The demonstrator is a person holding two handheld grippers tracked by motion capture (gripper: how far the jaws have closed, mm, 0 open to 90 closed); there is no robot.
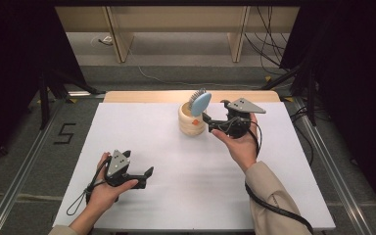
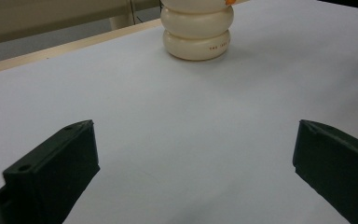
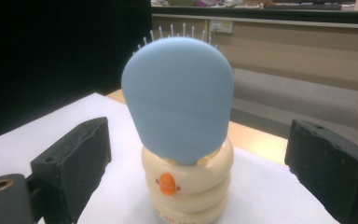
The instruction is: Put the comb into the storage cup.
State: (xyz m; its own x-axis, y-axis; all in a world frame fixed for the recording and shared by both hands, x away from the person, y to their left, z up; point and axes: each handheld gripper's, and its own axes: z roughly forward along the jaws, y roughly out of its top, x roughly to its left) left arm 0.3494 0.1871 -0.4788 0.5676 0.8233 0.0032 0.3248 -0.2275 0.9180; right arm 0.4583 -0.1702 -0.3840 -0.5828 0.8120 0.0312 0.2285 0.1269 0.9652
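Note:
A cream ringed holder point(image 1: 191, 123) stands at the back middle of the white table point(image 1: 142, 132). A blue hairbrush point(image 1: 199, 103) stands head-up in it, bristles facing away from my right gripper point(image 1: 215, 110). That gripper is open just right of the holder. In the right gripper view the brush head point(image 3: 179, 98) rises from the holder point(image 3: 186, 186), and my right gripper point(image 3: 198, 128) has a jaw on each side without touching it. My left gripper point(image 1: 146, 177) rests open near the front left, with nothing between the jaws. In its own view my left gripper point(image 2: 195, 128) faces the holder point(image 2: 196, 32) from a distance.
A wooden strip point(image 1: 142, 96) edges the table's far side. Behind it stand wooden frame legs point(image 1: 119, 36) and loose cables point(image 1: 269, 46) on the floor. A "5" mark point(image 1: 64, 133) and metal rails point(image 1: 27, 161) lie left of the table.

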